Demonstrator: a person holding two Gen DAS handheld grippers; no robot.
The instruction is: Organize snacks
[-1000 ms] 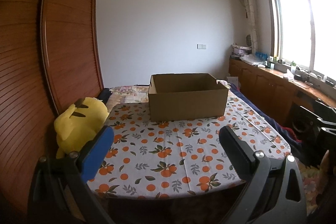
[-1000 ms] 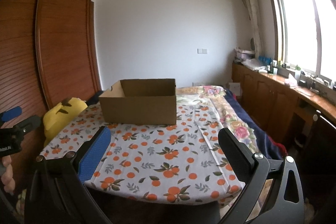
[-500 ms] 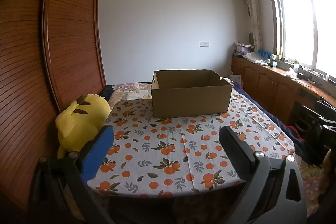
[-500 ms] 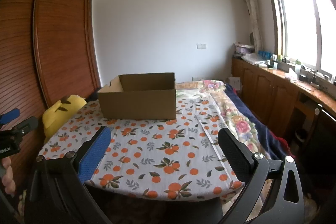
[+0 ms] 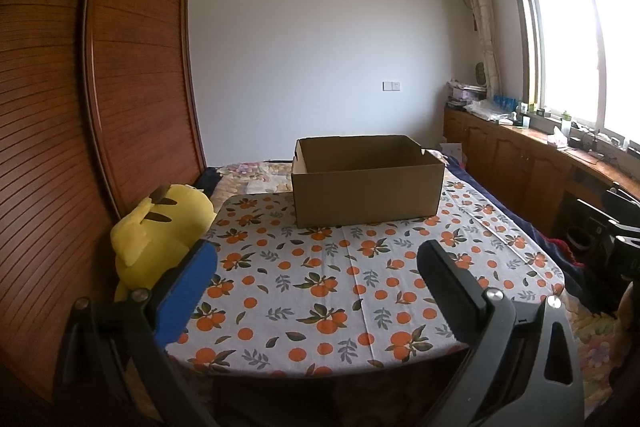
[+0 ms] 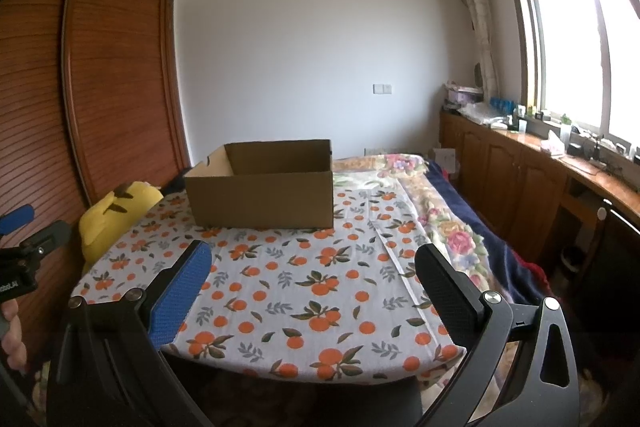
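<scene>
Both tools have tipped up a bit since a moment ago, so the cardboard box (image 5: 367, 182) now sits lower in each view and more ceiling shows. It is an open brown box, and it rests on the far end of the desk (image 5: 320, 291), which wears a white cloth with oranges and leaves. No snacks can be seen.

The left tool (image 5: 316, 281) hangs over the near edge of the desk with its two fingers spread wide, holding nothing. The right tool (image 6: 314, 283) is the same, fingers wide apart. A yellow plush toy (image 5: 160, 227) leans beside the desk by the wooden wardrobe (image 5: 132, 75). White letters on the left tool's handle are cut off and cannot be read.
</scene>
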